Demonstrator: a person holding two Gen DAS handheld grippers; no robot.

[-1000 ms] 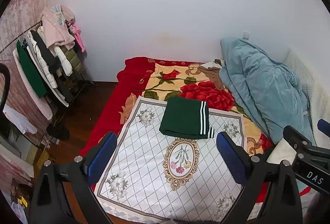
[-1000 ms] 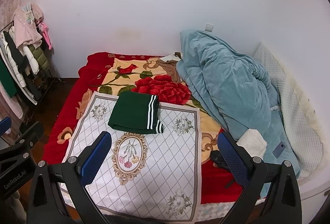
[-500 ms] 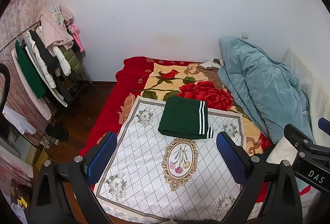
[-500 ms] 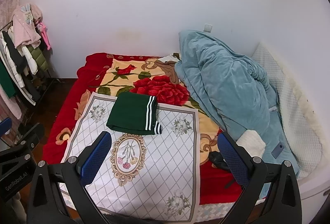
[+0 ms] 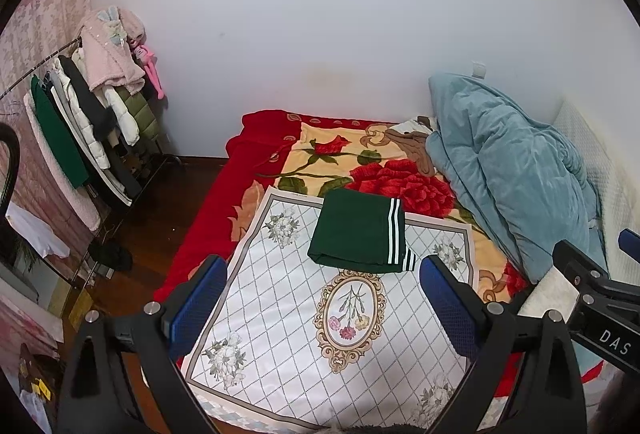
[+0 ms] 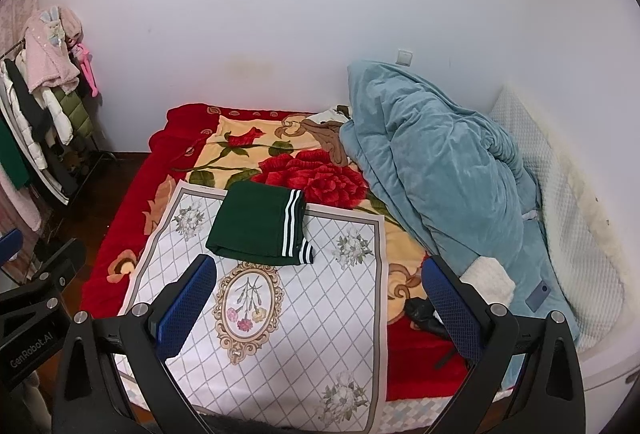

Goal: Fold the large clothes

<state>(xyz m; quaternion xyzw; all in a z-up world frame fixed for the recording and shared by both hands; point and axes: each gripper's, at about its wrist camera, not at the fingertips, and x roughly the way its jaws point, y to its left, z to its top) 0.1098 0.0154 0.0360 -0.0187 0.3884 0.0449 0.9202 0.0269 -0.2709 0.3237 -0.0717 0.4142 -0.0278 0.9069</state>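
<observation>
Both our claws hang over the bed [image 5: 208, 230], fingers spread and holding nothing.

Ahead of the left claw [image 5: 322, 288] and right claw [image 6: 320, 288] lies the white mat [image 6: 320, 314]; the blue quilt [image 6: 436, 170] is heaped to their right; the folded green garment [image 5: 354, 232] rests on the mat's far edge, beyond both fingertips.

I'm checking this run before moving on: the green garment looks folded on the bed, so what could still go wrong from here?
The folded green garment lies half on the white floral cloth, half on the rose blanket; tugging either could loosen the fold. The heaped blue quilt beside it might slump onto it. Both the left tool and the right tool are open and empty, clear of it.
</observation>
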